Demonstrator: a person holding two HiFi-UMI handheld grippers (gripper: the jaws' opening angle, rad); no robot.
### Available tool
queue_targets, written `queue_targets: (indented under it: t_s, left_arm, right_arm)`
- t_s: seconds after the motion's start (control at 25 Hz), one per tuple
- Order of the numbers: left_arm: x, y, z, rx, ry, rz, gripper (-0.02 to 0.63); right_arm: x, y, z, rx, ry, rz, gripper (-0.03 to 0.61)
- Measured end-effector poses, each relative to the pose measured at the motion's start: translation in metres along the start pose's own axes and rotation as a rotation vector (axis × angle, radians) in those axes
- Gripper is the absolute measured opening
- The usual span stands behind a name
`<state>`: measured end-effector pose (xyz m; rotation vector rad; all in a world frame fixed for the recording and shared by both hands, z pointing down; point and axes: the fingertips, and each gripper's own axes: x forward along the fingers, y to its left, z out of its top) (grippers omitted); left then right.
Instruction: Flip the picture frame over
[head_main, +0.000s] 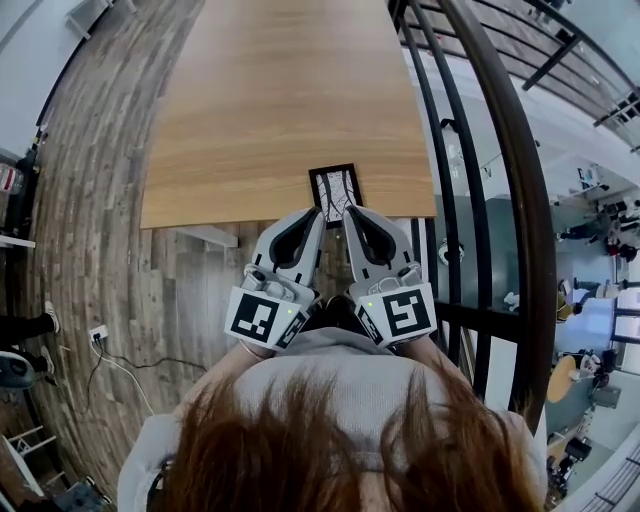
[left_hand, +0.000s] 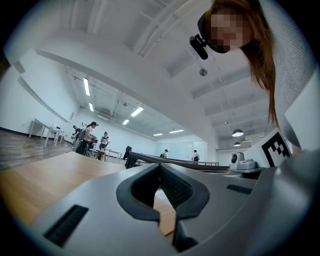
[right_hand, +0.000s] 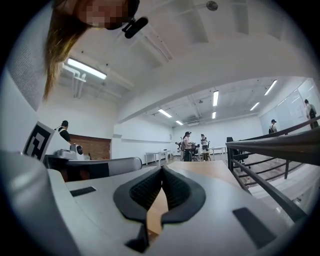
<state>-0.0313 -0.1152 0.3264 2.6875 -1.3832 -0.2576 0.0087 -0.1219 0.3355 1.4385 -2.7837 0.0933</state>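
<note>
Both grippers are pinched closed with nothing caught between the pads: the left gripper (head_main: 318, 214) and the right gripper (head_main: 350, 211) each show their dark jaw tips meeting in their own views, with only bare wood visible past them. They sit side by side, pointing level toward 12 o'clock, at the near edge of the table (head_main: 270, 100)

The picture frame (head_main: 335, 192) lies flat on the wood right at that near edge, at 12 o'clock from both tips and just beyond them. Its long axis runs 12 to 6, so a short end faces the grippers. The left tip lines up with the near corner on the 9 o'clock side, the right tip with the corner on the 3 o'clock side, so neither hand is clearly nearer. Whether the tips touch the frame cannot be told. My judgement: the jaws must open before either can take a long edge to turn it
</note>
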Motion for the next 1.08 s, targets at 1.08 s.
queue_targets:
  t_s: [1.08]
  left_arm:
    - [-0.008,-0.011,-0.005,-0.001,0.007,-0.003,0.006]
  right_arm:
    - [-0.011,0.006,-0.005,0.018,0.012,0.001,0.015]
